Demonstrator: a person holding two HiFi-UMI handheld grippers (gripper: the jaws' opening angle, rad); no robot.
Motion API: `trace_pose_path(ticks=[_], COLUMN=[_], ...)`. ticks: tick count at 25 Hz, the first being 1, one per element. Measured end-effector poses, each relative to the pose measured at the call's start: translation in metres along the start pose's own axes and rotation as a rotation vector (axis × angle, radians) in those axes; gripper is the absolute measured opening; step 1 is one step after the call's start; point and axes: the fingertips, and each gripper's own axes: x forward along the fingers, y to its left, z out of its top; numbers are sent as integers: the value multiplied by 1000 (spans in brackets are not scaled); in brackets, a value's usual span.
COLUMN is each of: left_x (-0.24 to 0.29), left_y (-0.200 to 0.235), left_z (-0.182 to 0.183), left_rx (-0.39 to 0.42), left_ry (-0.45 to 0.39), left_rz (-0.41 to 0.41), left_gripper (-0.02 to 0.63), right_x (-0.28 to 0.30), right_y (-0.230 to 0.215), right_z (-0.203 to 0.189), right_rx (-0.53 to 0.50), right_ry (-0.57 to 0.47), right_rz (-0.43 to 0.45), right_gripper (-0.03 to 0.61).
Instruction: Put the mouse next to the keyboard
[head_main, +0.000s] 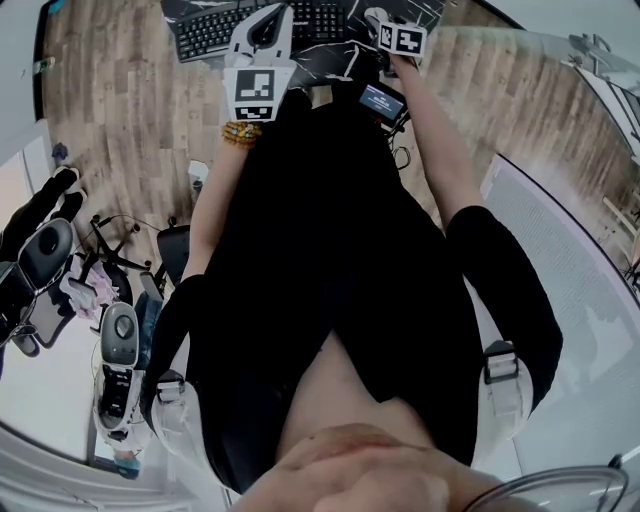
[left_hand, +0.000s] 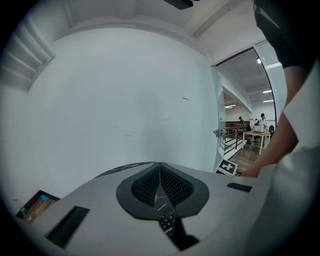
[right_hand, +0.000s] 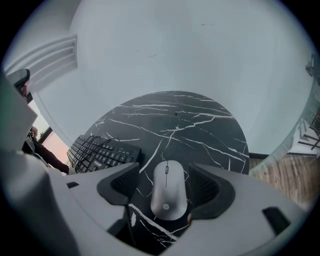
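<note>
A grey mouse (right_hand: 168, 196) lies on the black marble table (right_hand: 200, 125), to the right of the black keyboard (right_hand: 100, 152). My right gripper (right_hand: 166, 178) is open, its two pads standing on either side of the mouse with a small gap on each side. My left gripper (left_hand: 160, 172) is shut with its pads pressed together and nothing between them; it points at the white wall. In the head view the left gripper (head_main: 266, 28) hangs over the keyboard (head_main: 205, 32), and the right gripper (head_main: 388, 22) is at the table's near right.
The round table stands against a white wall (right_hand: 175, 45). Wood floor (head_main: 110, 100) surrounds it. A dark office chair (head_main: 40, 260) and a grey floor device (head_main: 118, 350) are at the left. A railing and distant people (left_hand: 260, 122) are off to the right.
</note>
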Motion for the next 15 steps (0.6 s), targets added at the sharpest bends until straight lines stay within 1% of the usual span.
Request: trace_pose_path(ticks=[6,11,15], left_x=[10,26,35], left_y=[-7,-16,-26], left_z=[12,37,55], left_rx=[25,57,76], left_ry=[-32,-81,-121], left_rz=[-37,-73,-98], left_gripper=[17,17,17], right_x=[-27,-63,-94], right_y=[11,22,34], right_z=[28,65,87], right_rx=[20,-2,-11], right_ry=[-118,-247,-350], right_rz=[13,8,21], right_gripper=[288,287,287])
